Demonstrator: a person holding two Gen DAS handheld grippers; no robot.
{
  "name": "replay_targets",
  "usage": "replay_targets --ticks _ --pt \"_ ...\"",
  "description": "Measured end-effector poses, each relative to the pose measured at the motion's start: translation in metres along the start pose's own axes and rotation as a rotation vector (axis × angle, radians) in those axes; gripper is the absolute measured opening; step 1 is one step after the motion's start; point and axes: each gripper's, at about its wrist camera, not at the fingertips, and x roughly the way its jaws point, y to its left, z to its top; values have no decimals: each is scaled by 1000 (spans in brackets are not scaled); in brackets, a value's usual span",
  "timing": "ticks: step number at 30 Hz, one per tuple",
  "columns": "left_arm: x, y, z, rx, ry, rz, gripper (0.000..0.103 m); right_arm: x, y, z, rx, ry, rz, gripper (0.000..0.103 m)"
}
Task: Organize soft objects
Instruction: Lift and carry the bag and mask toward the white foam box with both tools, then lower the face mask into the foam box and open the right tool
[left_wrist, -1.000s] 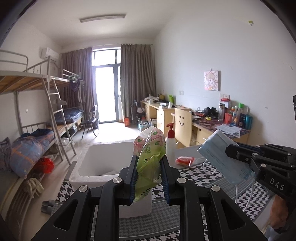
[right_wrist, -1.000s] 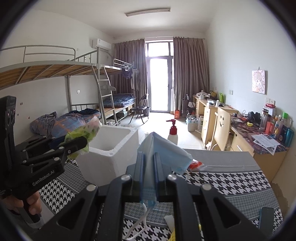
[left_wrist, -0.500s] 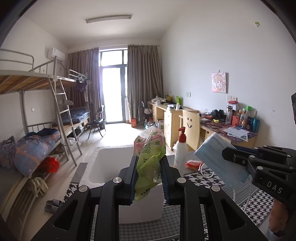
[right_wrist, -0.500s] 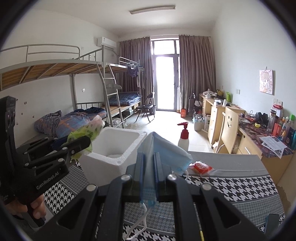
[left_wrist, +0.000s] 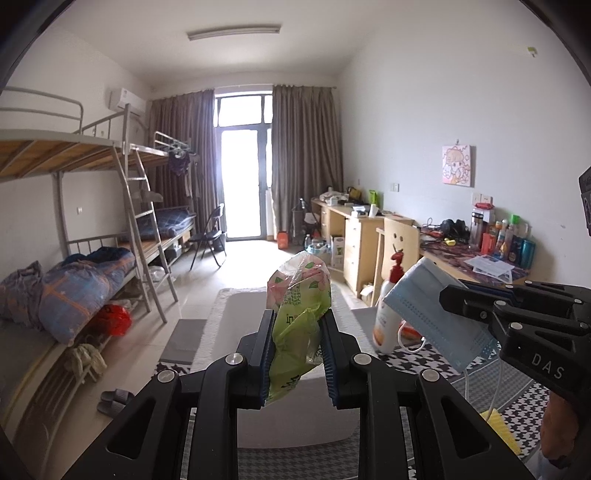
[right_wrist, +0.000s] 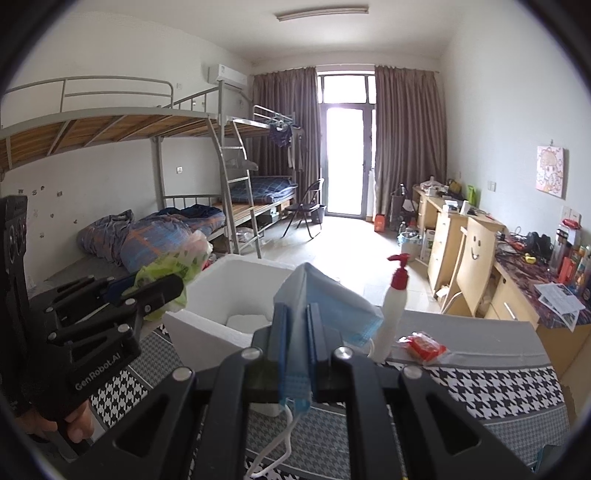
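Note:
My left gripper (left_wrist: 295, 328) is shut on a green and pink tissue pack (left_wrist: 297, 295), held upright in the air just in front of a white foam box (left_wrist: 236, 314). The same pack (right_wrist: 173, 266) shows at the left of the right wrist view, beside the box (right_wrist: 221, 299). My right gripper (right_wrist: 297, 325) is shut on a folded blue face mask (right_wrist: 325, 299), its white ear loops hanging below the jaws. In the left wrist view the mask (left_wrist: 432, 310) hangs at the right, clamped by the right gripper (left_wrist: 458, 295).
A white pump bottle with a red top (right_wrist: 393, 306) stands on the houndstooth tablecloth (right_wrist: 480, 384) right of the box. A red sachet (right_wrist: 424, 345) lies beside it. Bunk beds (right_wrist: 166, 221) line the left wall, wooden desks (right_wrist: 461, 243) the right.
Both grippers moved forward toward the foam box, which now looms larger and closer in both views. Each keeps the same grip on its item.

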Motion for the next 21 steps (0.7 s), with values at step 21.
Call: replay_targets --ticks 21 --pt "4 23 -8 -38 18 69 25 32 27 14 -67 39 30 13"
